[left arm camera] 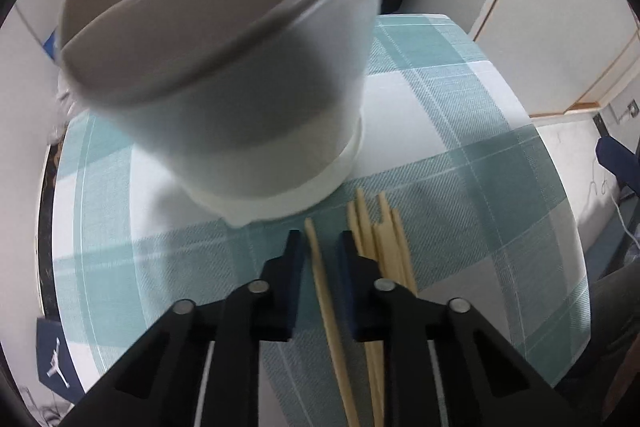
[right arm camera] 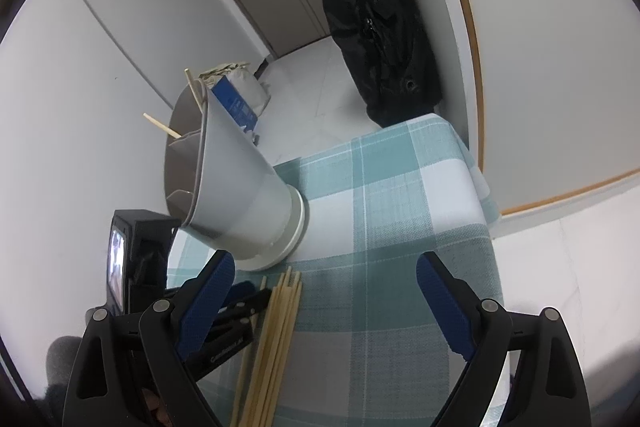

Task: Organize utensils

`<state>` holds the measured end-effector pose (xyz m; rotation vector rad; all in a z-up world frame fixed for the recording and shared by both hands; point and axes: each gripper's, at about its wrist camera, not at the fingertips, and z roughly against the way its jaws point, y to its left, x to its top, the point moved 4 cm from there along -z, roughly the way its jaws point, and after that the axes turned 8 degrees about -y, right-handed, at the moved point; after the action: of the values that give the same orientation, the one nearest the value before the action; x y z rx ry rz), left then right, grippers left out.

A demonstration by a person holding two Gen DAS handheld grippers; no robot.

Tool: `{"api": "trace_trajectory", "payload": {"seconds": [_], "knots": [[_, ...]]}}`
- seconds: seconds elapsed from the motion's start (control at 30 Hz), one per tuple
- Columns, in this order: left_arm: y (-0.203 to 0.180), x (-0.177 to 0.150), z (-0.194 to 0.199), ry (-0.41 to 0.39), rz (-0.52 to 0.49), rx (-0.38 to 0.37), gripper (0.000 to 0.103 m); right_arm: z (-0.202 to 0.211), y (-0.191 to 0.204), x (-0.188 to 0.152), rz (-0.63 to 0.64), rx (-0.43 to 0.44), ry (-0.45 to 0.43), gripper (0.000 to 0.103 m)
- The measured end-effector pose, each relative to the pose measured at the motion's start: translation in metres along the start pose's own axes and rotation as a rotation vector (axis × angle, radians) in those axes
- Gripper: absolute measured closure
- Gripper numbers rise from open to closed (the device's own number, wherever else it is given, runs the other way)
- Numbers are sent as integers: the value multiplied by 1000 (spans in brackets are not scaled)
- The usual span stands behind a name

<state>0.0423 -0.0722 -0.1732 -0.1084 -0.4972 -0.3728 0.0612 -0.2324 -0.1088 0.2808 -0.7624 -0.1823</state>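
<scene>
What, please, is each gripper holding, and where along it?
The left gripper has one chopstick between its jaws, a little below its tip; firm hold unclear. The right gripper holds nothing.

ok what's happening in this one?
A person is sorting chopsticks into the grey divided holder on the checked tablecloth. The left gripper has one loose chopstick between its fingers, though contact isn't clear; the rest of the pile lies beside it. The right gripper hangs open above the table. Two chopsticks already stand in the holder.
</scene>
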Motion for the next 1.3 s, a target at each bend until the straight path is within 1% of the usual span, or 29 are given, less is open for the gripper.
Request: {"api": "trace_trajectory", "payload": {"seconds": [0.03, 0.13, 0.23, 0.4, 0.5, 0.53, 0.6, 0.63, 0.67, 0.73, 0.77, 0.8, 0.83, 0.87, 0.9, 0.97, 1.07, 1.1, 1.13, 1.23, 1.3], "knots": [[-3, -2, 3, 0, 1, -9, 98, -1, 0, 0, 1, -3, 2, 10], [-6, -9, 9, 3, 14, -23, 101, -2, 1, 0, 7, -15, 2, 10], [-3, -14, 16, 7, 40, -60, 102, -2, -2, -1, 5, -29, 1, 10], [9, -17, 46, -73, 74, -77, 102, -4, -8, -4, -31, -43, 15, 11], [13, -20, 71, -127, 92, -84, 102, -4, -7, -8, -29, -46, 22, 18], [16, -21, 81, -151, 105, -93, 102, -5, -5, -10, -23, -45, 30, 23], [27, -15, 91, -198, 123, -92, 102, -8, 0, -15, -12, -38, 49, 28], [29, -15, 100, -226, 130, -95, 102, -10, 4, -18, -3, -32, 65, 33], [31, -17, 109, -251, 138, -101, 102, -13, 7, -21, 5, -24, 83, 42], [36, -18, 121, -288, 159, -108, 102, -21, 16, -30, 31, 0, 141, 50], [38, -17, 126, -308, 173, -112, 102, -24, 20, -33, 46, 5, 157, 50], [42, -14, 127, -322, 188, -119, 102, -25, 23, -35, 58, 6, 165, 50], [42, -3, 121, -330, 199, -121, 102, -27, 28, -38, 75, 6, 172, 51], [44, -5, 125, -341, 212, -122, 102, -28, 33, -39, 91, 10, 176, 51], [40, 2, 118, -348, 219, -120, 102, -30, 36, -41, 100, 14, 181, 51], [43, 2, 122, -359, 237, -114, 102, -36, 46, -45, 134, 23, 210, 55], [65, 5, 115, -358, 261, -112, 102, -46, 56, -51, 181, 11, 244, 56], [71, 8, 113, -356, 268, -109, 102, -52, 61, -55, 206, -1, 260, 57], [77, 10, 110, -355, 277, -106, 102, -57, 66, -58, 234, -13, 269, 61], [100, 15, 101, -349, 304, -111, 102, -68, 77, -66, 282, -32, 282, 62], [106, 16, 104, -344, 316, -108, 102, -75, 82, -71, 308, -56, 291, 65]]}}
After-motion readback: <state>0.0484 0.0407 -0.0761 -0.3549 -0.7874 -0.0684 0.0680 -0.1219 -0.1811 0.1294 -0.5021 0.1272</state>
